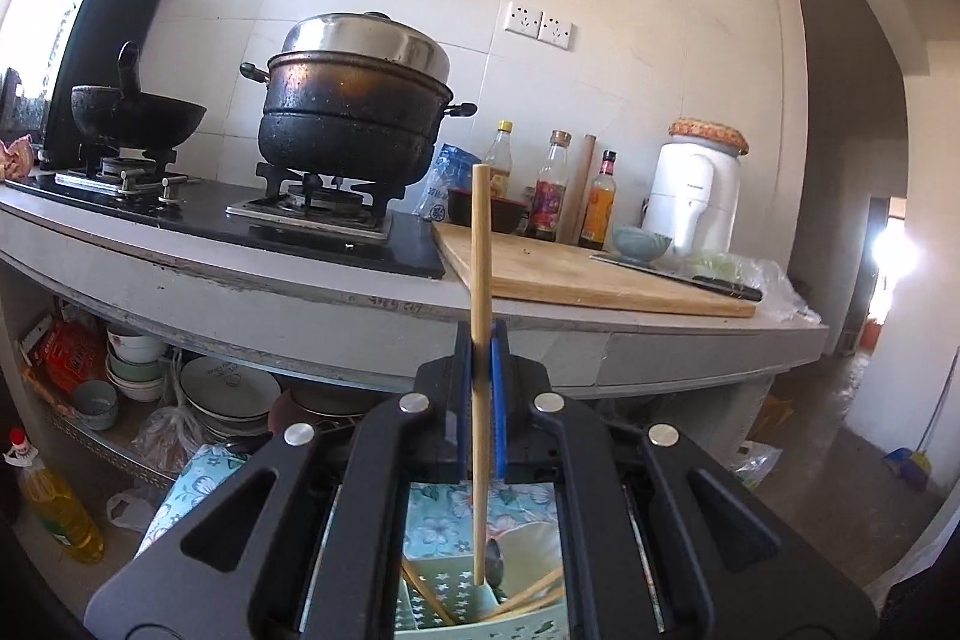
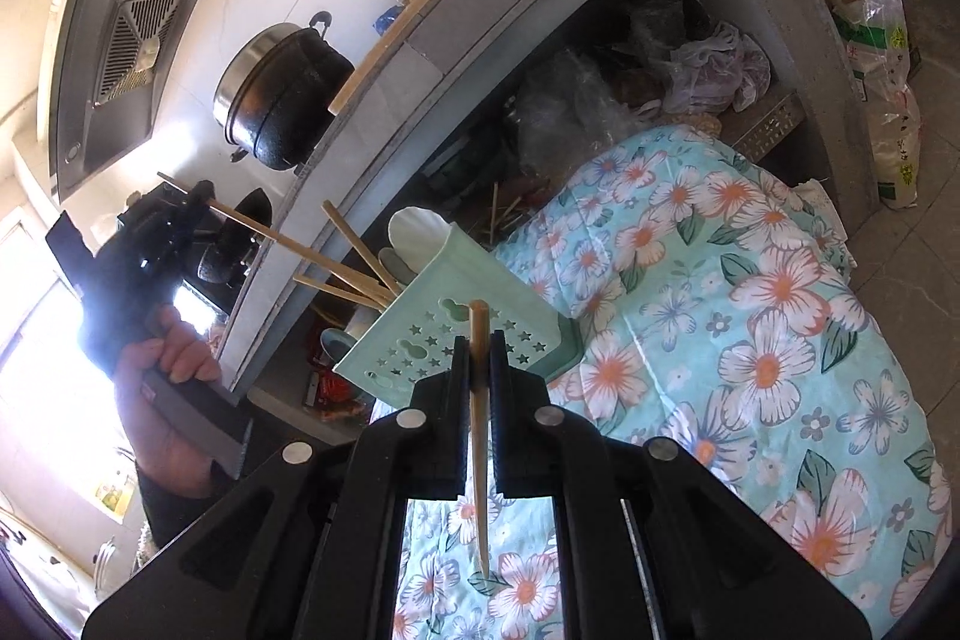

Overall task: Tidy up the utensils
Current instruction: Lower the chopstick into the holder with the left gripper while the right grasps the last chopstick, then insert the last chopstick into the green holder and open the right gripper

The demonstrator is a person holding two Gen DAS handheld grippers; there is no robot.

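My left tongs grip one chopstick upright, its lower end over the green holder. My right tongs clamp a second chopstick near the holder, which stands on the floral cloth with more chopsticks inside.

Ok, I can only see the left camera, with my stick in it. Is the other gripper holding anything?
Observer: Yes, the right gripper is shut on a chopstick of its own.
Operator: Where's the green holder sitting?
Observer: The green holder stands on a flowery cloth, at the edge nearest the counter.
Operator: What's behind it?
Observer: Plastic bags stuffed under the counter.
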